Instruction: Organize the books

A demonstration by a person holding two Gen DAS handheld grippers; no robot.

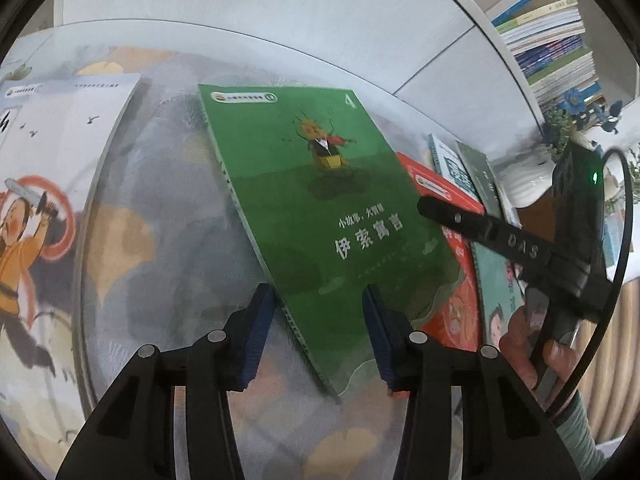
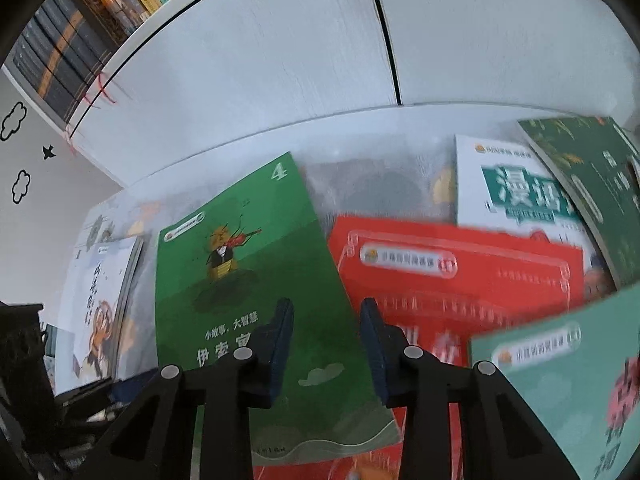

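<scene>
Left claw [image 1: 318, 332]: narrowed on the green book's [image 1: 320, 208] lower spine corner
Right claw [image 2: 326, 344]: narrowed on its lower right edge
Green book: lies tilted, overlapping the red book [image 2: 460, 272]
Advice: lift both claws evenly, keep the cover flat, clear the red book
Tabletop [image 1: 168, 208]: bare patch left, beside the white book [image 1: 60, 152]

White cabinet panels [image 2: 280, 60] with dark seams stand behind the work surface. Filled bookshelves [image 1: 552, 40] rise above. A wall [image 2: 24, 208] carries black cloud and star decals. A blue-flowered plant [image 1: 576, 116] stands nearby.
</scene>
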